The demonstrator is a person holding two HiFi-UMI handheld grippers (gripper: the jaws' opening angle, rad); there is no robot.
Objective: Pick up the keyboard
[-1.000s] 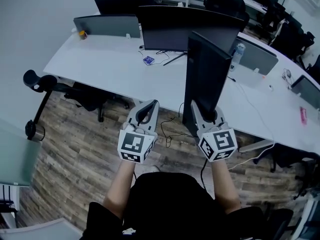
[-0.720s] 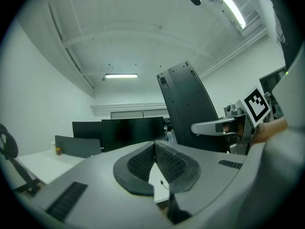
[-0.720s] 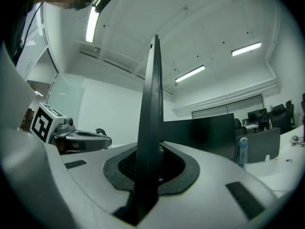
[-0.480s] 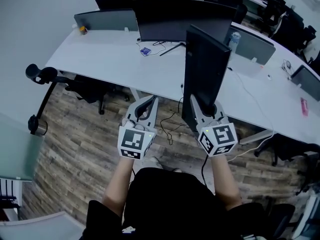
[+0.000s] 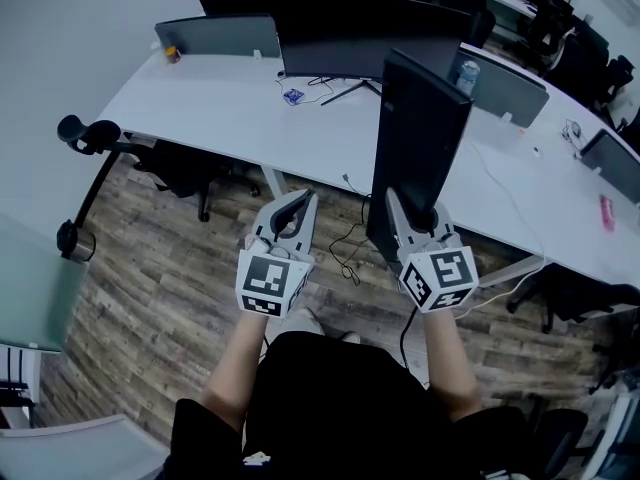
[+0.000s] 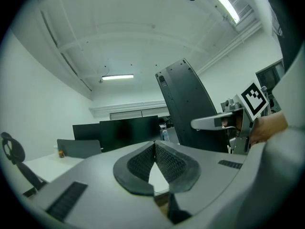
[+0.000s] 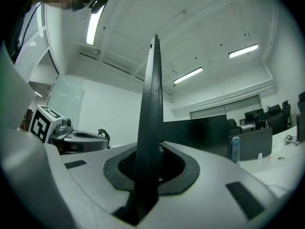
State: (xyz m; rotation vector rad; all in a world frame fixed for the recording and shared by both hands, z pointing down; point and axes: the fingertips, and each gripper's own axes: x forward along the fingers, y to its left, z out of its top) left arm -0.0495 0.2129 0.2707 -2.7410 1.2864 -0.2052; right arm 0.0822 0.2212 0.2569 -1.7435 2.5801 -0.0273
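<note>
Chair at left edge, white desk across upper frame; left gripper at lower centre, jaws pressed together, empty; just right, right gripper clamped on the keyboard, which stands upright at centre right

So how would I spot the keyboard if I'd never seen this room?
Find the long white desk crossing the room, then the person standing before it over the wood-plank floor. Their right tool clamps the flat black keyboard by its lower end. Unlike the black monitors behind, it stands on end in the air, without a stand.
</note>
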